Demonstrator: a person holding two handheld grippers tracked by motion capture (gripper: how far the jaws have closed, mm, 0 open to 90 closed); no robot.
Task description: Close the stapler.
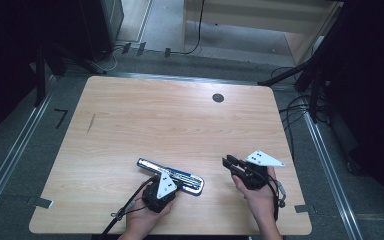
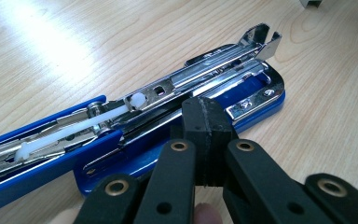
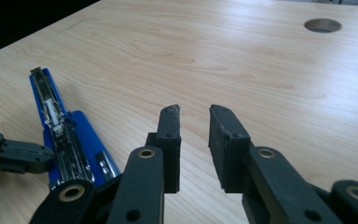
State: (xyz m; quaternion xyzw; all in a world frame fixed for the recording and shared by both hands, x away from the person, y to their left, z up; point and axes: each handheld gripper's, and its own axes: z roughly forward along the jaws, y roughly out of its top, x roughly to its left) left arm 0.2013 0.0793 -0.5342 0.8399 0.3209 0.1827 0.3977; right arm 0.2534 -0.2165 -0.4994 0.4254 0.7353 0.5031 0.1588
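A blue stapler point(image 1: 172, 174) lies swung open on the wooden table point(image 1: 130, 115), its metal staple channel facing up. In the left gripper view the stapler point(image 2: 168, 88) runs from lower left to upper right. My left gripper point(image 2: 207, 126) is shut, and its joined tips rest against the stapler's blue base beside the channel. From above, the left gripper point(image 1: 176, 183) sits at the stapler's near side, held by a hand. My right gripper point(image 1: 226, 162) hovers to the right of the stapler, apart from it. Its jaws point(image 3: 194, 114) stand a little apart with nothing between them; the stapler point(image 3: 60, 135) lies to their left.
A round cable hole point(image 1: 218, 98) is set in the table's far right part, also visible as the hole point(image 3: 322, 25) ahead of the right gripper. Cables and dark stand legs lie on the floor around the table, mostly at the right.
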